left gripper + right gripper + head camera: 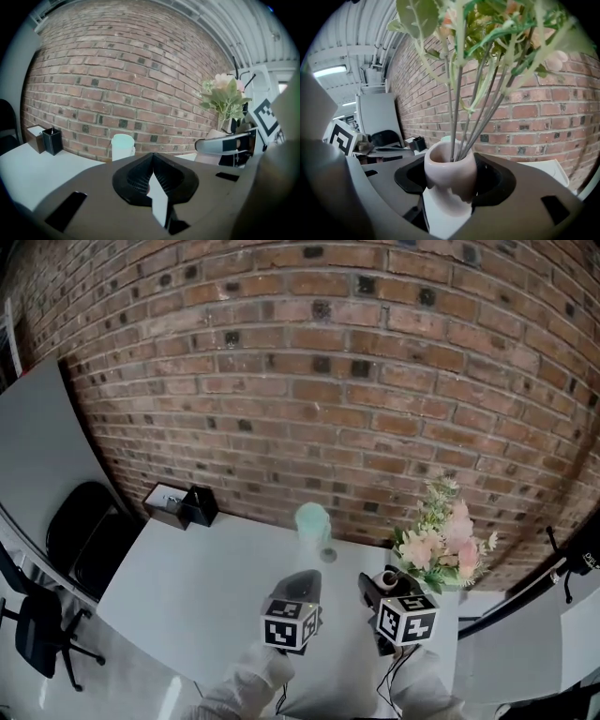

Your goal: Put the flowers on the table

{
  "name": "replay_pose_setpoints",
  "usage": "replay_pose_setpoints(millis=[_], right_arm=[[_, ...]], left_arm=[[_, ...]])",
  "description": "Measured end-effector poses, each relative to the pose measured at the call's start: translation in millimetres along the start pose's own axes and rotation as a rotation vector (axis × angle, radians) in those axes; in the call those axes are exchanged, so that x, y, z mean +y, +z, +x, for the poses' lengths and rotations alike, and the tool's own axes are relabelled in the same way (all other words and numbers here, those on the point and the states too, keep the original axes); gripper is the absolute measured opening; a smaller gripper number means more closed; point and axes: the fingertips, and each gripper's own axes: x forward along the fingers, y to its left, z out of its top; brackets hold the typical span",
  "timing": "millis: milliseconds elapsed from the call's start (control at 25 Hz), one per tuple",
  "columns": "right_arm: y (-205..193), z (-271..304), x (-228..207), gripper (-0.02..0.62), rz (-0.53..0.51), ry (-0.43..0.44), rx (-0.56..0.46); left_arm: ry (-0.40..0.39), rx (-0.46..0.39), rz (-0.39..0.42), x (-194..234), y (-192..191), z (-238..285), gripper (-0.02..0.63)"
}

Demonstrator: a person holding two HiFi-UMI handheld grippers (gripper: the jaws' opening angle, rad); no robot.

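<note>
A bunch of pink and cream flowers [439, 542] with green leaves stands in a small pale pink vase [450, 180]. My right gripper [451, 187] is shut on the vase's body, over the right part of the white table [197, 587]. Whether the vase touches the table is hidden. The stems [461, 117] rise straight up before the camera. My left gripper [302, 585] hovers just left of the right gripper [378, 589], jaws shut with nothing between them [152, 176]. From the left gripper view the flowers [224, 96] show at the right.
A mint-green cup [313, 521] stands near the brick wall behind both grippers. A black holder [199, 506] and a small box [166, 502] sit at the table's far left corner. A black office chair [82, 531] is left of the table; a black stand [525, 592] is to the right.
</note>
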Motion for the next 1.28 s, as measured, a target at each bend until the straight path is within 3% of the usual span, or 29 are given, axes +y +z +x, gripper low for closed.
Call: replay_pose_setpoints(millis=[640, 1280], right_arm=[[-46, 104, -65, 0.241, 0.012, -0.022, 0.072], [-88, 150, -99, 0.241, 0.012, -0.061, 0.073]], left_arm=[[-0.009, 0.074, -0.042, 22, -29, 111, 0.009], [-0.024, 0.152, -0.071, 26, -71, 154, 0.009]])
